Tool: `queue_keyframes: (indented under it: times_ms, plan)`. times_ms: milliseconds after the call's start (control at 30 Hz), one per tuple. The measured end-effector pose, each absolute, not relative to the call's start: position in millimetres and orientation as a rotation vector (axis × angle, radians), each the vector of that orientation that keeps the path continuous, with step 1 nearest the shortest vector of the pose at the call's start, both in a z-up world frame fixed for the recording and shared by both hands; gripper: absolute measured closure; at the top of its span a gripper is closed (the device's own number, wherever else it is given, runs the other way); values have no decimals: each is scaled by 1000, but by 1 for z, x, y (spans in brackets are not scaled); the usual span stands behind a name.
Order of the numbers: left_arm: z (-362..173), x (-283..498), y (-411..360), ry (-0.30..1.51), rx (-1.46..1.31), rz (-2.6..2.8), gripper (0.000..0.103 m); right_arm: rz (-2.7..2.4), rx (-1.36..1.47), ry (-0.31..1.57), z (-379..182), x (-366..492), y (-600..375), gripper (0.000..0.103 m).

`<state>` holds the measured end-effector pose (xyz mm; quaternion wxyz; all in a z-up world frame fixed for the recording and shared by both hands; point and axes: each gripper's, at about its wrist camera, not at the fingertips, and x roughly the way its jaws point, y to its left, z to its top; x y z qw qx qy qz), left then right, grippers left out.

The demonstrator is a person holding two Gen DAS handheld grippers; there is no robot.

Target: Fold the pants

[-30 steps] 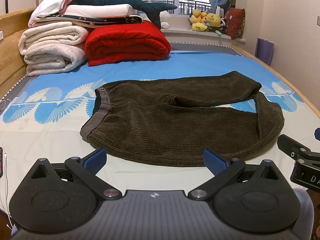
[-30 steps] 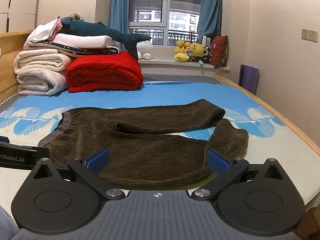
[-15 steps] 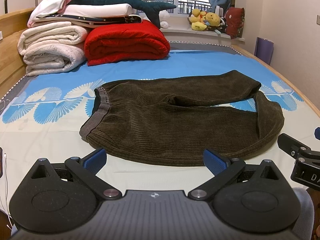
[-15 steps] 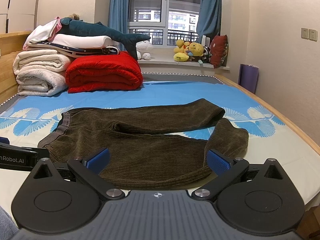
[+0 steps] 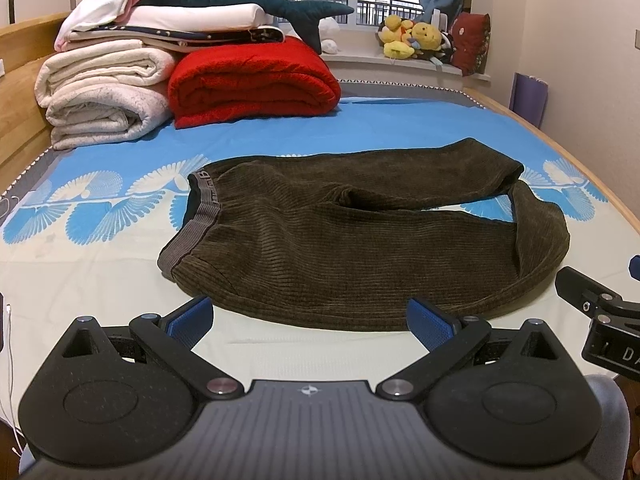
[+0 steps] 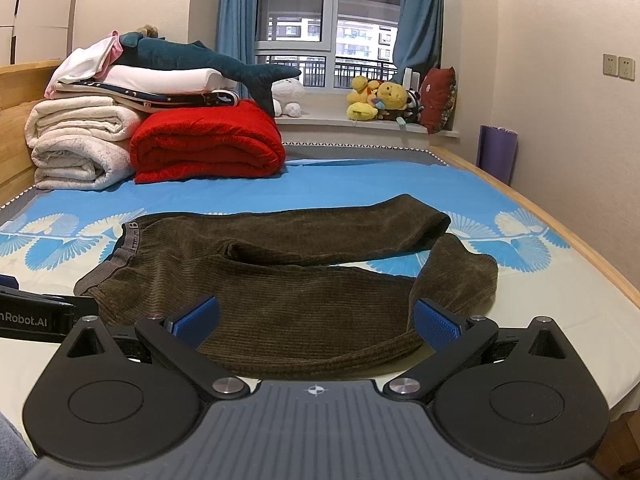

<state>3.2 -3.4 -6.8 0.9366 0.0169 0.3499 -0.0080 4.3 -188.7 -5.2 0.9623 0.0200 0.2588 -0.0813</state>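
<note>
Hovering at lower frame, left gripper (image 5: pixel 310 316) spread wide and gripping nothing. Lying mid-frame across the bed sheet (image 5: pixel 100 264), brown corduroy pants (image 5: pixel 340 236), waistband (image 5: pixel 200 216) at left, legs bending rightward. Hovering likewise, right gripper (image 6: pixel 318 318), fully parted, empty, just short of the near hem.

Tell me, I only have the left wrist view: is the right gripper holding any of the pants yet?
Observer: No. The right gripper is open, and the pants lie flat on the bed beyond its fingers.
Operator: What does it face?
Observer: The near leg's long edge; that leg's end is doubled back just left of its right finger.
Operator: Can it see my gripper?
Observer: Yes. The left gripper's side shows at its left edge, beside the waistband.
</note>
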Motion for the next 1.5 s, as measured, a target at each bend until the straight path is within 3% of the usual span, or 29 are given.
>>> queue_keyframes:
  times_ms: [700, 1000, 1300, 1400, 1467, 1500]
  plan:
    - [-37, 45, 19, 781, -13, -18, 0, -165, 123, 564, -22, 29, -206, 1]
    - [-107, 141, 133, 875, -283, 221, 0, -382, 545, 619, -62, 93, -365, 1]
    - [-170, 198, 226, 918, -591, 356, 2, -551, 1054, 595, -162, 169, -529, 5]
    - [-173, 209, 232, 902, -622, 339, 7, -563, 1170, 606, -188, 192, -548, 8]
    - [-172, 219, 234, 905, -624, 320, 23, -582, 1178, 626, -197, 208, -550, 18]
    - [-171, 221, 232, 908, -622, 323, 44, -595, 1159, 640, -199, 215, -548, 35]
